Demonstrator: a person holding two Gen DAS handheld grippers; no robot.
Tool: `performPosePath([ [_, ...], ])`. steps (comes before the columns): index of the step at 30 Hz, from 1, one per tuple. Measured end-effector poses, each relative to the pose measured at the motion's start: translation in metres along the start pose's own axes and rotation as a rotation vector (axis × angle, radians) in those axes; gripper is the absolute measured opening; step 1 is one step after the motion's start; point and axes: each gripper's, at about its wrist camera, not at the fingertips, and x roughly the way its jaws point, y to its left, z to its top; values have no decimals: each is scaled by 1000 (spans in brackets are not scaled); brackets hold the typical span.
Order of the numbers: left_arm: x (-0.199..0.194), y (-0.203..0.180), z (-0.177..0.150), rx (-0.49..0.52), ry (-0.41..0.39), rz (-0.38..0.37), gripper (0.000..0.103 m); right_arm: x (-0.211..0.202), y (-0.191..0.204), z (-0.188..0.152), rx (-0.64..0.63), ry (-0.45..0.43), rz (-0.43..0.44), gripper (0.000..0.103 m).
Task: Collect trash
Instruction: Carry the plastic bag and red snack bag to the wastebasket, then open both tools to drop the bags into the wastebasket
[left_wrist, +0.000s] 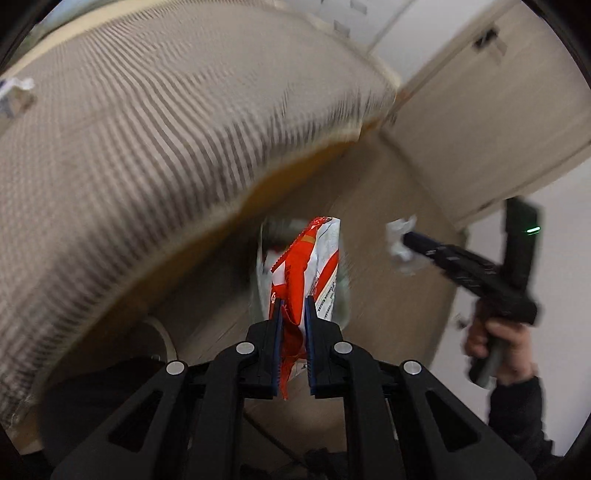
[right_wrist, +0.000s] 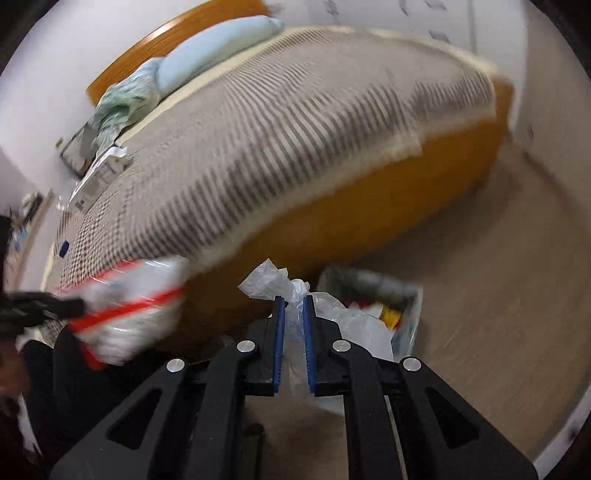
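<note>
— Jaws first: what are they doing?

— Both of mine are clamped. My left gripper (left_wrist: 293, 306) is closed on a red-and-white snack wrapper (left_wrist: 303, 266), whose crumpled end hangs back between the blue pads. My right gripper (right_wrist: 293, 306) is closed on a clear plastic bag (right_wrist: 280, 282), bunched up and poking out past the tips.

— Where is all this, relative to the bed?

— Just off the bed's (right_wrist: 258, 147) long side, over the wood-look floor (right_wrist: 498, 277). The striped grey-and-cream cover (left_wrist: 147, 147) hangs over the orange bed frame (right_wrist: 351, 221) right behind both pieces of trash. A pale blue pillow (right_wrist: 210, 48) lies at the bed's far end by the headboard, with some papers (right_wrist: 99, 173) on the cover near it.

— Anything on the floor by the bed?

— A small bin (right_wrist: 410, 306) lined with clear plastic stands near the frame, just beyond my right jaws, with red, white and yellow scraps inside.

— Can each camera see the other side?

— Yes. From the left wrist, my right hand (left_wrist: 506, 350) grips its tool's handle, the bag a pale lump at the tip. From the right wrist, the wrapper shows as a blur to the left.
</note>
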Motion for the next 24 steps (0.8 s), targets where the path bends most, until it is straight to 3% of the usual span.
performPosePath([
  [5, 126, -15, 8, -22, 212, 72, 8, 32, -44, -51, 108, 55, -26, 10],
  [9, 200, -21, 23, -66, 294, 117, 8, 50, -72, -76, 171, 95, -47, 10],
  [11, 236, -19, 32, -124, 286, 157, 10, 58, -87, -88, 210, 113, -55, 10],
  [12, 247, -19, 34, -136, 269, 164, 14, 62, -93, -91, 226, 120, -57, 10],
  [14, 268, -12, 40, -180, 185, 172, 42, 70, -103, -99, 267, 135, -56, 10],
  [15, 275, -9, 43, -205, 166, 170, 67, 73, -107, -103, 278, 142, -54, 10],
  [16, 281, -7, 41, -223, 177, 162, 73, 78, -110, -106, 286, 153, -55, 10],
  [19, 294, 5, 29, -255, 274, 12, 73, 92, -112, -112, 291, 181, -58, 10],
  [24, 289, 20, 16, -204, 255, 130, 73, 120, -108, -109, 282, 213, -56, 10],
])
